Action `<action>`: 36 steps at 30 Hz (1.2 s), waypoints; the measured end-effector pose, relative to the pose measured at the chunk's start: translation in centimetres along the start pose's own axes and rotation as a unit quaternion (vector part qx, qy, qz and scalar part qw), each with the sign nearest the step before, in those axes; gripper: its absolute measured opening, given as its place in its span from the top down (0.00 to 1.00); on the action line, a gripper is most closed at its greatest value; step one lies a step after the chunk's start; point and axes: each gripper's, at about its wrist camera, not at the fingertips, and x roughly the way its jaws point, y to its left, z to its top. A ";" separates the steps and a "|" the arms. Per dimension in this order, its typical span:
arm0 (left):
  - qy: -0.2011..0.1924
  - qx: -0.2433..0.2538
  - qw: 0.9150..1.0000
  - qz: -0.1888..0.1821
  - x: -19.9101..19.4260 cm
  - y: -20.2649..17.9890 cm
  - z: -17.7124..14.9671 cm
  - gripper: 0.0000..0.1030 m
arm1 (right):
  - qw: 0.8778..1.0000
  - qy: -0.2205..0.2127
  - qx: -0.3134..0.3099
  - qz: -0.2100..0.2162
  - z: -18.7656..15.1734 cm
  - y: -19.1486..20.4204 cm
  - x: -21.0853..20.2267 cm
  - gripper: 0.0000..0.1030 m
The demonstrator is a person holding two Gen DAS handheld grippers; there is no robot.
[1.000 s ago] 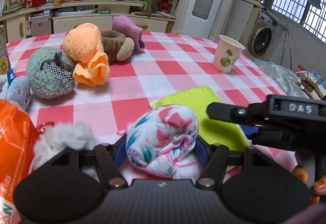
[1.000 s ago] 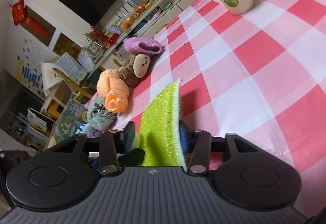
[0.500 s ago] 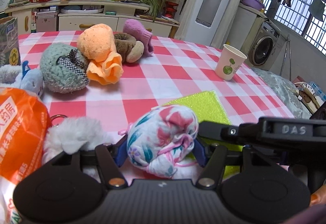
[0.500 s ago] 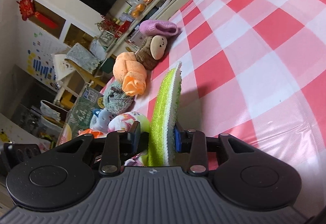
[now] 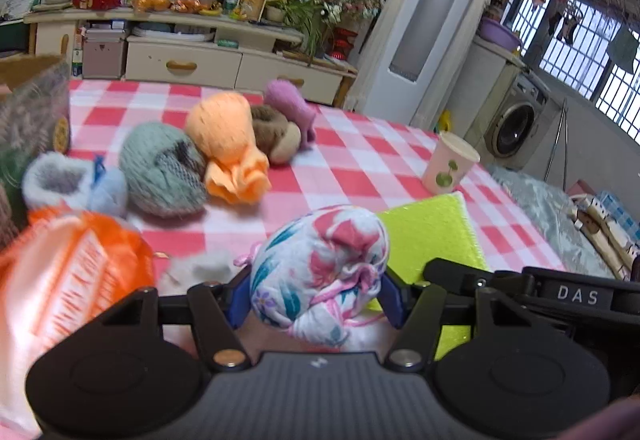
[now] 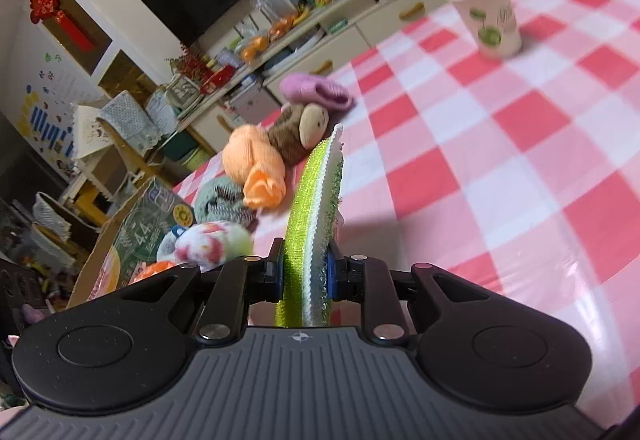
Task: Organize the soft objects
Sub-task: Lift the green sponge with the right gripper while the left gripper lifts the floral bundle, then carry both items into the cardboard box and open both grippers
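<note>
L gripper (image 5: 316, 300): squeezing the flowery soft ball (image 5: 320, 272)
R gripper (image 6: 306, 276): jaws just closed — pinching the green sponge (image 6: 316, 208) on edge
Tip: lift both slow — keep grip tight

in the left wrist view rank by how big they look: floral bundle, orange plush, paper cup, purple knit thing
1. floral bundle, largest, though it sits nearest the camera
2. orange plush
3. and 4. paper cup and purple knit thing: too alike to rank

Floral bundle (image 5: 320, 268); lime-green cloth (image 6: 316, 208).
</note>
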 end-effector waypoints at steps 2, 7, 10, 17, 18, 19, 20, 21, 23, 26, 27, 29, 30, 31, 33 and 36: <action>-0.010 0.000 1.000 -0.001 -1.0 0.3 0.7 0.40 | 1.000 -0.008 -0.004 -0.004 0.4 0.7 -0.4 0.77; -0.045 0.000 0.999 0.004 -3.8 1.4 2.7 0.40 | 0.999 -0.029 -0.019 0.000 1.4 3.0 -0.8 0.77; -0.068 -0.003 0.998 0.016 -5.5 2.6 4.0 0.40 | 0.998 -0.042 -0.040 0.011 2.1 5.1 -0.8 0.77; -0.109 -0.031 0.991 0.070 -8.6 6.8 6.2 0.40 | 0.992 -0.053 -0.098 0.052 3.6 10.2 1.6 0.77; -0.115 -0.036 0.989 0.081 -9.0 7.6 6.6 0.40 | 0.991 -0.052 -0.104 0.059 3.8 10.9 2.2 0.77; -0.119 -0.041 0.988 0.091 -9.4 8.2 6.8 0.40 | 0.990 -0.051 -0.110 0.067 4.0 11.8 2.8 0.77; -0.123 -0.047 0.986 0.100 -9.7 8.9 7.0 0.40 | 0.989 -0.050 -0.116 0.074 4.2 12.5 3.4 0.77; -0.128 -0.054 0.984 0.110 -10.0 9.6 7.2 0.40 | 0.988 -0.050 -0.122 0.079 4.5 13.2 4.0 0.76; -0.138 -0.064 0.979 0.136 -10.7 10.8 7.6 0.40 | 0.986 -0.048 -0.135 0.090 4.9 14.7 5.4 0.76; -0.151 -0.081 0.970 0.173 -11.5 12.7 7.9 0.40 | 0.982 -0.043 -0.151 0.109 5.1 16.8 7.3 0.76; -0.154 -0.086 0.966 0.187 -11.8 13.3 8.0 0.40 | 0.979 -0.042 -0.161 0.114 4.9 17.5 7.9 0.76; -0.159 -0.094 0.959 0.215 -11.9 14.4 8.3 0.40 | 0.976 -0.035 -0.178 0.122 4.9 19.1 9.6 0.76; -0.160 -0.101 0.956 0.226 -12.0 15.0 8.4 0.40 | 0.974 -0.031 -0.184 0.126 4.9 19.7 10.2 0.76; -0.160 -0.108 0.953 0.234 -12.0 15.6 8.7 0.40 | 0.972 -0.027 -0.192 0.129 4.8 20.3 10.9 0.76; -0.161 -0.118 0.946 0.254 -12.1 16.6 8.8 0.40 | 0.968 -0.024 -0.215 0.127 4.5 21.6 12.5 0.76; -0.158 -0.133 0.940 0.272 -12.6 18.2 8.6 0.40 | 0.964 -0.011 -0.235 0.127 3.8 23.2 14.7 0.76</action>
